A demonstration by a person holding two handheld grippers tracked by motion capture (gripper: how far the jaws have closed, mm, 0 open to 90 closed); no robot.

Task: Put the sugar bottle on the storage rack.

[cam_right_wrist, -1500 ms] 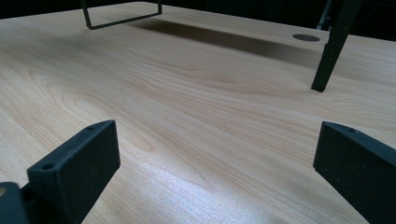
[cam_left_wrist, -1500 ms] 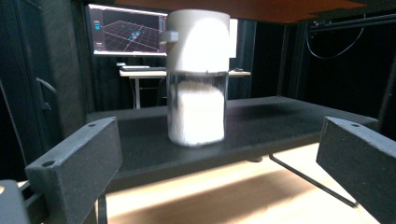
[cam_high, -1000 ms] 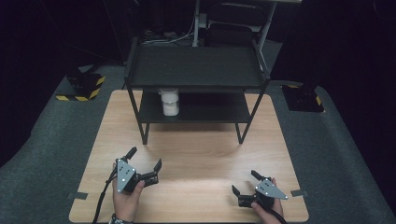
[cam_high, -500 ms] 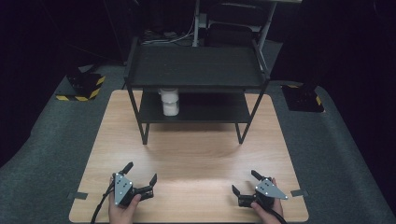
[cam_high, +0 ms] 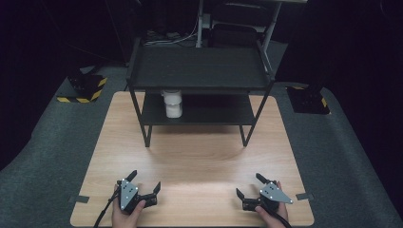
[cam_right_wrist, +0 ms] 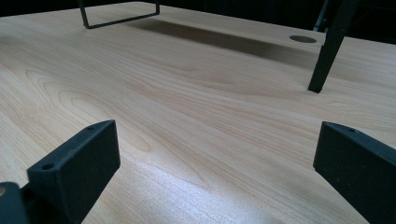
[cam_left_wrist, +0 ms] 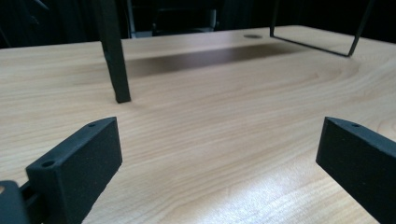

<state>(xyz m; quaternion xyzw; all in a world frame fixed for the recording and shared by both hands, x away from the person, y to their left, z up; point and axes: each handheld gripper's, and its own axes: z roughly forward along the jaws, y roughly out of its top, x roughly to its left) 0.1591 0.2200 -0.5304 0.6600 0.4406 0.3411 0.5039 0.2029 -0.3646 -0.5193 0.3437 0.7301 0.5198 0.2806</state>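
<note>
My left gripper (cam_high: pixel 144 181) rests on the wooden table (cam_high: pixel 199 156) near its front left edge, held by a hand, jaws wide open with nothing between them. My right gripper (cam_high: pixel 249 185) lies near the front right edge, also open and empty. A black two-level shelf rack (cam_high: pixel 199 71) stands at the back of the table. A white jar (cam_high: pixel 172 104) sits on its lower shelf at the left. In the left gripper view a rack leg (cam_left_wrist: pixel 114 56) stands ahead of the left gripper (cam_left_wrist: pixel 219 154). In the right gripper view another rack leg (cam_right_wrist: pixel 329 51) rises at the right, beyond the right gripper (cam_right_wrist: pixel 217 156).
Grey carpet (cam_high: pixel 57 142) surrounds the table. Yellow-black striped blocks (cam_high: pixel 83 88) lie on the floor at the left and another dark block (cam_high: pixel 309 99) at the right. A desk frame with cables (cam_high: pixel 199 23) stands behind the rack. A round hole (cam_right_wrist: pixel 302 38) marks the tabletop.
My left gripper has come back toward the front edge of the table and settled lower. The right gripper has stayed where it was.
</note>
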